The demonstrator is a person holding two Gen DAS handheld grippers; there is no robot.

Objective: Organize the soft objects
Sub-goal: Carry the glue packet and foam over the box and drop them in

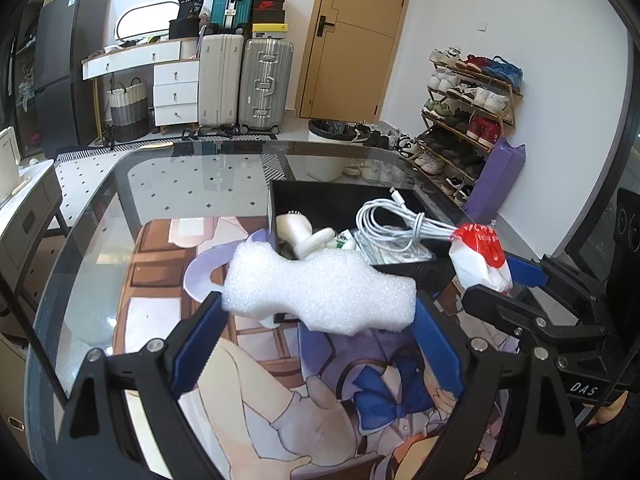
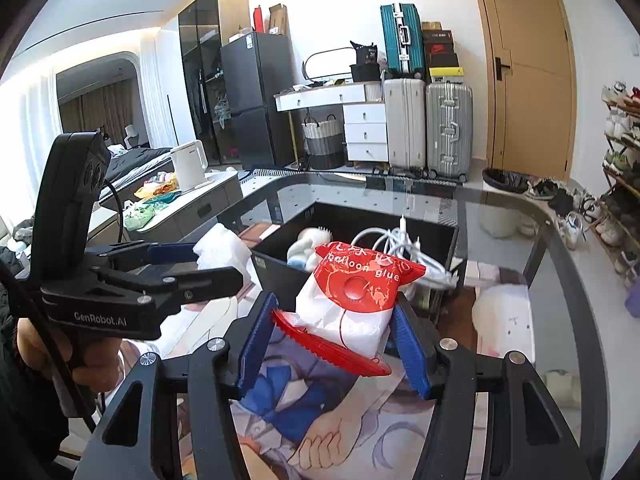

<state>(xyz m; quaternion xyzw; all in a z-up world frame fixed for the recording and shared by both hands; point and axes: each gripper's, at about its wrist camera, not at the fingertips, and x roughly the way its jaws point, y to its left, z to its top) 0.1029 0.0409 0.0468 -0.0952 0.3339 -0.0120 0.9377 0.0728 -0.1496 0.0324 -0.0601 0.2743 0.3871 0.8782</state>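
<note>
The left gripper holds a lumpy piece of white foam crosswise between its blue pads, jaws spread wide and pressing on the foam's two ends, so that the piece hangs in the air above the printed mat that covers the near part of the glass counter. The right gripper is closed to a middling width on a red-and-white plastic packet printed "balloon glue"; the packet bulges up between the jaws and its red crimped edge sticks out below on the near side. In the left wrist view that packet shows at the right, clamped at the tip of the right gripper, just beside the near right corner of the black box. The box stands on the counter beyond the mat, and both held things hang close to its near wall. Inside it lie a coiled white cable on the right and a pale cream object on the left, with some smaller things between them that are too hidden to name. In the right wrist view a white padded pack lies on the counter to the right of the box.
</note>
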